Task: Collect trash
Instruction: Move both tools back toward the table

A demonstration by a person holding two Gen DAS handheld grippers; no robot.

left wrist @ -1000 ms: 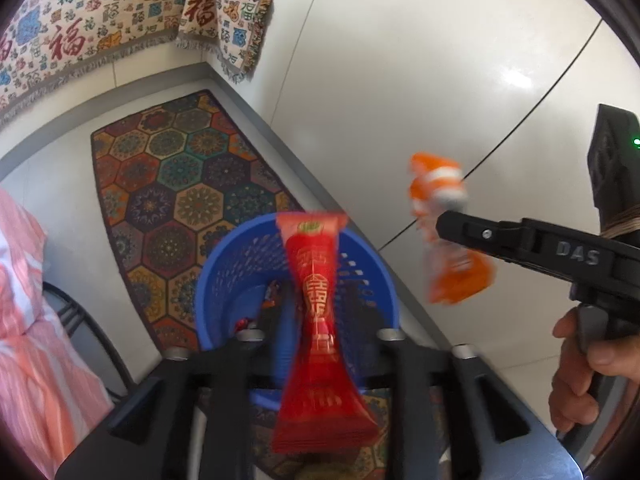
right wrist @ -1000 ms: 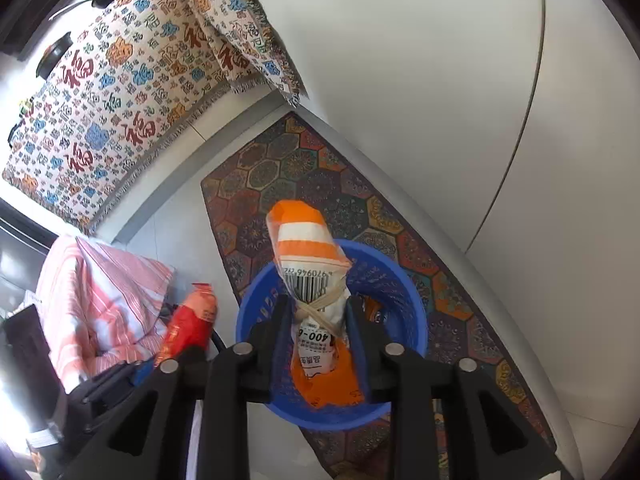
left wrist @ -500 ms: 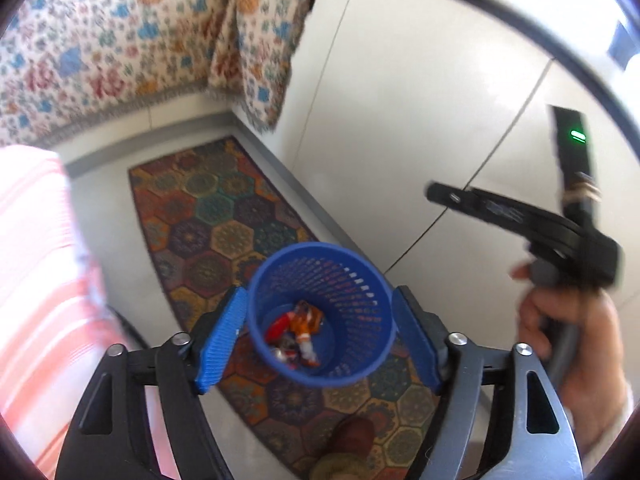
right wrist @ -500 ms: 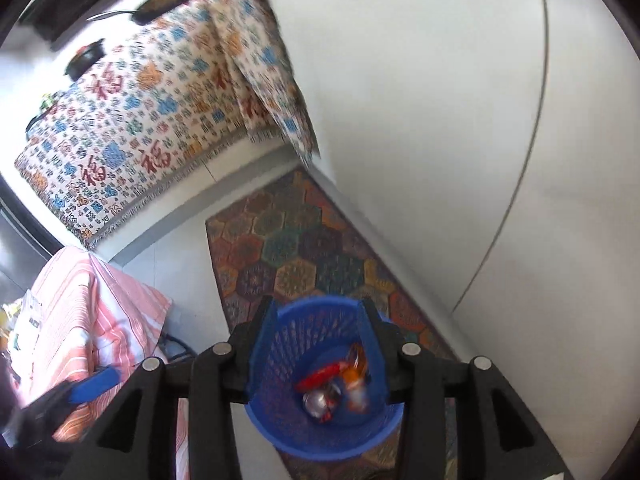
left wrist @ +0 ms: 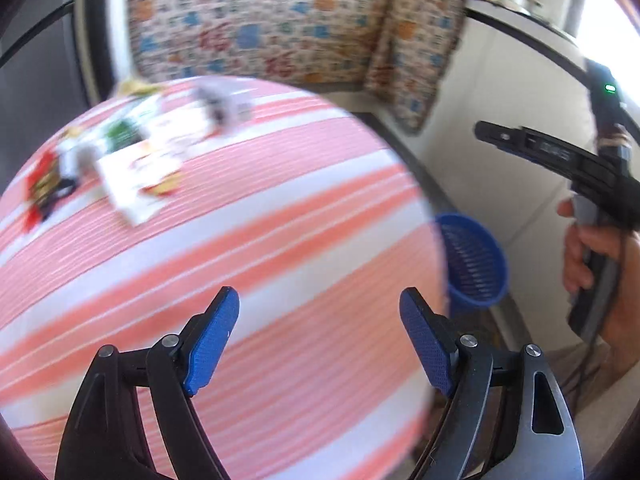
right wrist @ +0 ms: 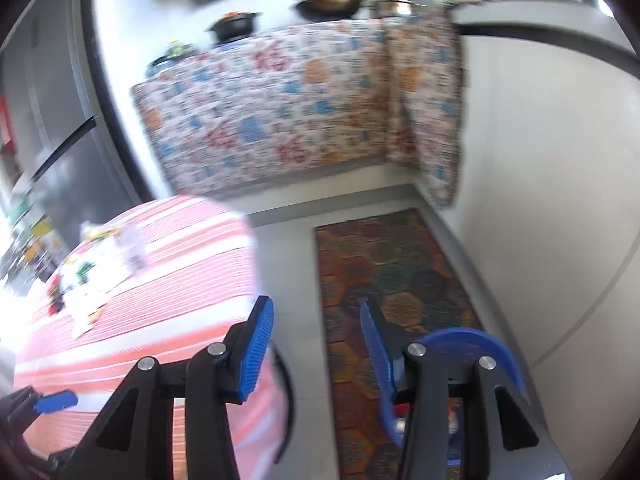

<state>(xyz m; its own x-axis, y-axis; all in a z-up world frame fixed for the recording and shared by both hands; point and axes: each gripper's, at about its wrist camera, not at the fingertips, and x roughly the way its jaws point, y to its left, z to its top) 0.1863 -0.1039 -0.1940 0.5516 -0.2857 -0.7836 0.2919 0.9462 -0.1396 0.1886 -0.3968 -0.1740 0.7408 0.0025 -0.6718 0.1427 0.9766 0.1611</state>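
A blue mesh trash basket (left wrist: 474,264) stands on the floor beside a round table with a pink-and-white striped cloth (left wrist: 240,264); in the right wrist view the basket (right wrist: 472,344) sits low right behind my fingers. Several wrappers and packets (left wrist: 136,176) lie blurred at the table's far left, also seen in the right wrist view (right wrist: 92,280). My left gripper (left wrist: 320,336) is open and empty over the table. My right gripper (right wrist: 316,344) is open and empty, between table edge and basket; it shows in the left wrist view (left wrist: 560,160).
A patterned hexagon rug (right wrist: 392,272) runs along the white wall (right wrist: 540,200). A counter draped in a patterned cloth (right wrist: 280,112) with pots on top stands at the back. A dark fridge (right wrist: 52,128) is at the left.
A second ago each gripper held a wrapper over the basket. Both wrappers dropped into the basket, both grippers opened, and both have swung up and left toward the table.
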